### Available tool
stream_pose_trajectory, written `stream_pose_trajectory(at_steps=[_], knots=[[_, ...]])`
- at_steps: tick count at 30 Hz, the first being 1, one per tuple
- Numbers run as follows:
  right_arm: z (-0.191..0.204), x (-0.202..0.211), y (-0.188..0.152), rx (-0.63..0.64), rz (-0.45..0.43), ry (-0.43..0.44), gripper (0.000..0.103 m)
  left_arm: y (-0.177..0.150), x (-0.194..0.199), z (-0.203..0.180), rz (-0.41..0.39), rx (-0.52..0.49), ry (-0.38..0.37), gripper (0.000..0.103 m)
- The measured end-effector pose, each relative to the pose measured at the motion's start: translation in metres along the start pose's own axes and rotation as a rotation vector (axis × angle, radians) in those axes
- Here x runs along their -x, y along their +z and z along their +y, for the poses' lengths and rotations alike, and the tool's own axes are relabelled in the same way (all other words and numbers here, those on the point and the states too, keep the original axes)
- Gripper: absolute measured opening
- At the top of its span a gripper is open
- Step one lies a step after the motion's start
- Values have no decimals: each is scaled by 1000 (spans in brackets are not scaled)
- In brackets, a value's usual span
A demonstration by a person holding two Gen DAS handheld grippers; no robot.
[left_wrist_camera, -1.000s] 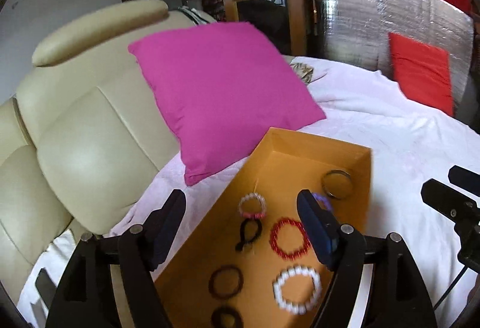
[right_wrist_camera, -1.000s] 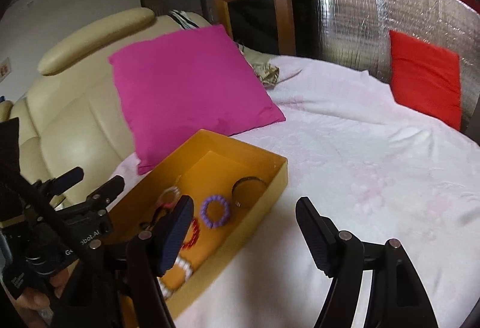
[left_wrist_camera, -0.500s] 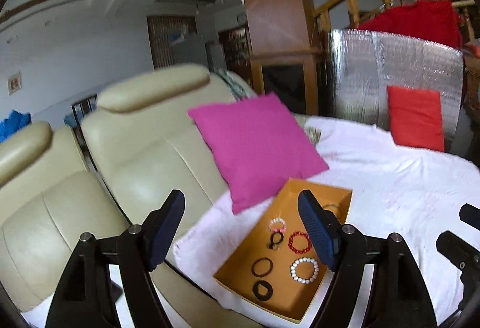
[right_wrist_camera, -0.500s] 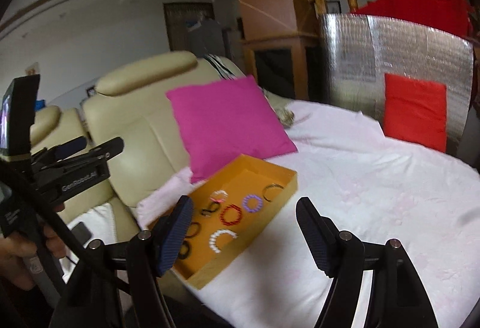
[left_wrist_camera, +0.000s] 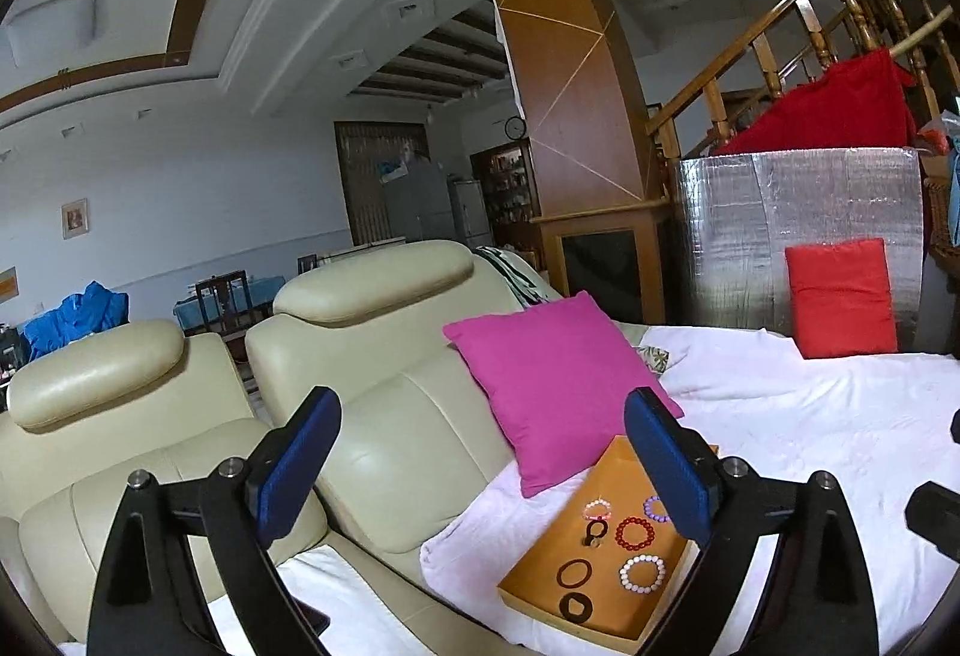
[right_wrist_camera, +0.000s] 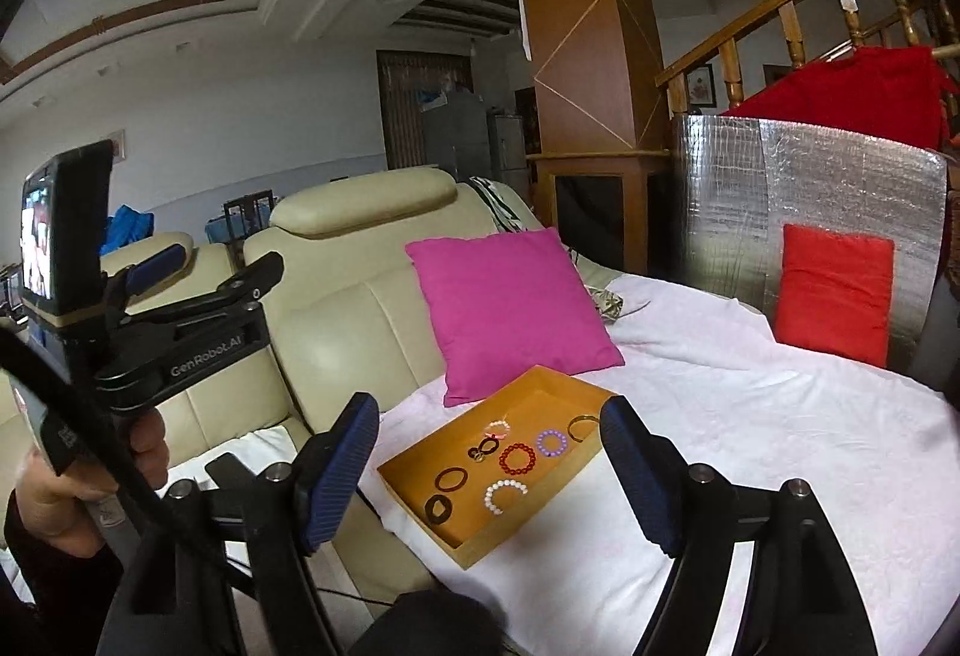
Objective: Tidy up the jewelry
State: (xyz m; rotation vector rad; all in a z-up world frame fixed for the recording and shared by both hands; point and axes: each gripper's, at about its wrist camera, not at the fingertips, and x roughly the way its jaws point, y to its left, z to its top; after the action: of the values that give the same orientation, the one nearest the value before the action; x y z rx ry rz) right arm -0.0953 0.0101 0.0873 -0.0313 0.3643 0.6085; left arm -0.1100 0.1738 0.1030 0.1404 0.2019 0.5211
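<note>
Both of your grippers are wide open and hold nothing; the left gripper (left_wrist_camera: 480,470) and the right gripper (right_wrist_camera: 489,470) hang well above and back from the orange tray (right_wrist_camera: 414,500), which rests on the white cover (right_wrist_camera: 750,416) just in front of the magenta cushion (right_wrist_camera: 504,308). All the jewelry visible sits inside the tray: a white bead bracelet (right_wrist_camera: 505,495), a red bead bracelet (right_wrist_camera: 517,458), a purple bead bracelet (right_wrist_camera: 551,442), a pink one (right_wrist_camera: 498,425), several dark rings (right_wrist_camera: 451,478) and a thin bangle (right_wrist_camera: 581,427) at the far end. From here the sorting looks done, so judge this as the withdrawal; keep both tools high, clear of the tray's near wall, and move away smoothly; if one piece looks misplaced, come down straight over it, not across its neighbours.
</note>
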Motion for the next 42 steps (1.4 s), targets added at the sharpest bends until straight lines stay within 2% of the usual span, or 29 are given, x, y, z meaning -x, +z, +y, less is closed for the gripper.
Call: stream_pose_trajectory(at_steps=[5,11,19,25,42], knots=[[11,23,0,-5,-14,-21,79,-4,5,6,15,6,-7,96],[18,28,2,-3,1,-42,79,-7,7,9,29,24,-1,96],[15,6,-4,-31,63,-76,79,-16,-1,3,55,11,4,96],[16,-6,-9,-18,75,-109,79,-22,-6,1,77,1,0,97],[18,-26,-16,-16,117,-131,79,-29,-16,2,99,-15,-7,97]])
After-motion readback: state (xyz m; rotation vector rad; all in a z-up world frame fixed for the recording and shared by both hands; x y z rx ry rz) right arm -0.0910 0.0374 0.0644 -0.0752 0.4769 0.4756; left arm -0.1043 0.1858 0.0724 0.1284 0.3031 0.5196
